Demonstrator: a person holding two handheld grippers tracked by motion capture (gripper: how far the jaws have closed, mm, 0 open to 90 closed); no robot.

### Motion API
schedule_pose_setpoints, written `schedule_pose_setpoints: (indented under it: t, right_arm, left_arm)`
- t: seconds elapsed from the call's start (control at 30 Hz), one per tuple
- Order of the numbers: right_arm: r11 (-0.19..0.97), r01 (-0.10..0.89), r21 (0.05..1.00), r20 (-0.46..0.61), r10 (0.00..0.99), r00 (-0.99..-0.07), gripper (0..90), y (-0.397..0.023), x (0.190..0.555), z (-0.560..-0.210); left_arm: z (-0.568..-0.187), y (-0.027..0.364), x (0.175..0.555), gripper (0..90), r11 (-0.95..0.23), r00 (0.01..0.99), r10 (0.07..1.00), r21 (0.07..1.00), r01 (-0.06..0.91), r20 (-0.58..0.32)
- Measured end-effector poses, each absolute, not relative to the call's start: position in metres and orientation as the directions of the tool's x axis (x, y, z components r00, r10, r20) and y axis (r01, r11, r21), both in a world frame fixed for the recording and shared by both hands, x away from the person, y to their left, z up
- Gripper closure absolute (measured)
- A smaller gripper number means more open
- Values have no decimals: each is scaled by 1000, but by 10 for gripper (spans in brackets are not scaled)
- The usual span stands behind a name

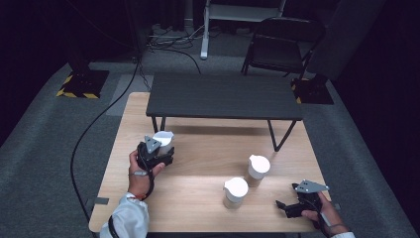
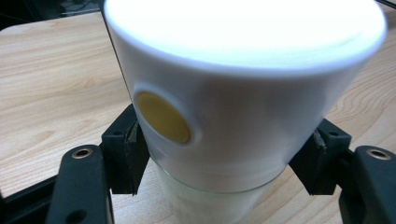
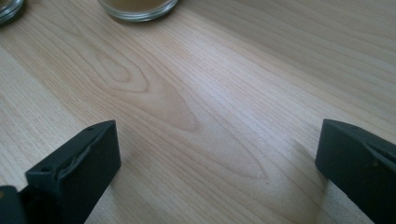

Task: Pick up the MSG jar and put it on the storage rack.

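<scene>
At the left of the wooden table (image 1: 198, 148) stands a glass jar with a white lid (image 1: 164, 139). My left gripper (image 1: 163, 150) is shut on it. In the left gripper view the jar (image 2: 243, 93) looms large, with a yellow dot (image 2: 162, 116) on the lid's side, and the left gripper (image 2: 224, 158) presses both pads against it just under the lid. Near the front right corner my right gripper (image 1: 285, 206) rests open; between the jaws of the right gripper (image 3: 217, 154) lies bare wood.
Two more white-lidded jars (image 1: 258, 167) (image 1: 235, 191) stand right of centre; their glass bases (image 3: 137, 7) (image 3: 7, 7) show ahead of the right gripper. A low black bench (image 1: 223, 96) spans the table's far side. A chair (image 1: 282, 44) stands on the floor beyond.
</scene>
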State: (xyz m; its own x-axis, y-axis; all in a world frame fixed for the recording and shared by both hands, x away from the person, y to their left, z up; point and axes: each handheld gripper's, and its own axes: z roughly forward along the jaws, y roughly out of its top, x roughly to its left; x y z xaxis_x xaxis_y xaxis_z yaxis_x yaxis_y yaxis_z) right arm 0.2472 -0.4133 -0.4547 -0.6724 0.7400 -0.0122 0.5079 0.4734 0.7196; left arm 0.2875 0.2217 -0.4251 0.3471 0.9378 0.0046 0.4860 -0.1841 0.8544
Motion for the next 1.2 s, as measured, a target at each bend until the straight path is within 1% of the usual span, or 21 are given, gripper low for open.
schedule_pose_setpoints:
  t: [0.3, 0.6, 1.2]
  right_arm:
    - [473, 508, 720, -12, 740, -672, 0, -413, 247, -455]
    - [473, 508, 720, -12, 740, -672, 0, -413, 247, -455]
    - [473, 508, 720, -12, 740, -673, 0, -413, 247, -455]
  left_arm:
    - [-413, 225, 278, 301, -168, 364, 931, 868, 468, -16]
    - [-398, 227, 269, 301, -158, 365, 931, 883, 442, -17]
    - [-374, 230, 261, 301, -135, 379, 925, 909, 395, -28]
